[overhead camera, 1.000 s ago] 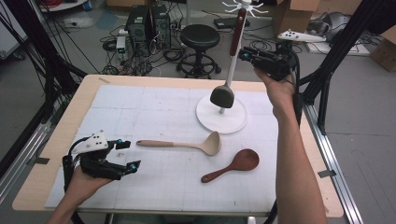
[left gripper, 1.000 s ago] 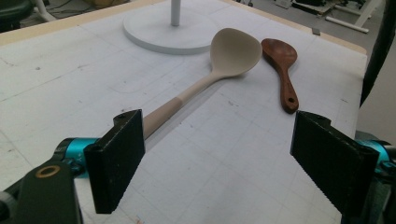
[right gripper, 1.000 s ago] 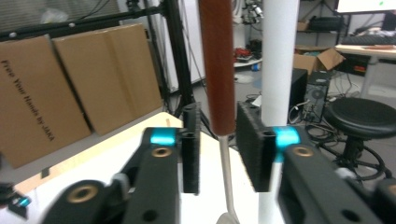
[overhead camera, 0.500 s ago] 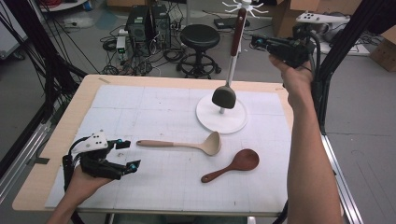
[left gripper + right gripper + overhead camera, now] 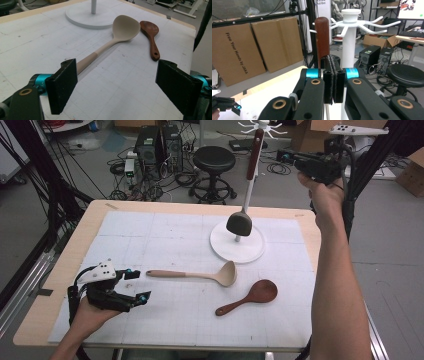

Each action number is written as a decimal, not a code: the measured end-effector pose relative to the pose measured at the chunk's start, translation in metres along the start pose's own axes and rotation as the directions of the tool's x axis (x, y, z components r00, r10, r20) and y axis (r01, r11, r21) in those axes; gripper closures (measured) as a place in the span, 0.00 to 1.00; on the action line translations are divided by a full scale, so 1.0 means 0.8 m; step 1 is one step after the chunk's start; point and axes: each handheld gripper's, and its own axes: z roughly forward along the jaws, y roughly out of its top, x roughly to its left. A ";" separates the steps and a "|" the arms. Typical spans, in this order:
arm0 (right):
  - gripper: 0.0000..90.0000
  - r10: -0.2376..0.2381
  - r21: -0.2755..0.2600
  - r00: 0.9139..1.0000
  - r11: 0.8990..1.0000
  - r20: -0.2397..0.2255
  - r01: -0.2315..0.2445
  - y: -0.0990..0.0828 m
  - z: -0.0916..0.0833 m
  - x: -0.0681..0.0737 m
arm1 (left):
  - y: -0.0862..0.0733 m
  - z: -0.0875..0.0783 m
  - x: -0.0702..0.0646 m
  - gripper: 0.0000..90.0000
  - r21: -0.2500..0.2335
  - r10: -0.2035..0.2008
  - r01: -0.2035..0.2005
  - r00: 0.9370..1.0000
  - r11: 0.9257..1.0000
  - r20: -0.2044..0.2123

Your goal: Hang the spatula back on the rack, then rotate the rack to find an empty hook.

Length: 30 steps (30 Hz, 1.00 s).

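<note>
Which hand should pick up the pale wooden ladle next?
Left. The left hand-held gripper rests open on the table beside the pale wooden ladle handle's end; the right hand-held gripper is shut, raised by the white rack.

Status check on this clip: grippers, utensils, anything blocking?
Left hand-held gripper open, aimed at beige ladle. Right hand-held gripper shut, empty, beside hung spatula. Nothing blocking.

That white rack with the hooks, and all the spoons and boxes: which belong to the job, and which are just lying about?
Part of the job:
- white rack
- dark spatula hanging on it
- pale ladle
- brown spoon
- left gripper, open
- right gripper, shut, empty

Just lying about:
- black stool
- cardboard boxes
- computer towers
</note>
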 end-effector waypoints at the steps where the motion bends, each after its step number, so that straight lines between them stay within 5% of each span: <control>1: 1.00 0.000 0.000 1.000 1.000 0.000 0.000 0.000 0.000 0.000 | 0.000 0.000 0.000 0.20 0.001 -0.001 0.001 1.000 1.000 -0.001; 17: 1.00 -0.013 -0.010 1.000 1.000 0.024 0.013 0.033 0.007 -0.009 | -0.001 0.005 -0.001 0.20 0.012 0.008 -0.008 1.000 1.000 0.007; 30: 1.00 -0.028 -0.005 1.000 1.000 -0.004 0.028 0.030 0.031 0.004 | -0.002 0.001 0.001 0.20 0.009 0.002 -0.002 1.000 1.000 -0.002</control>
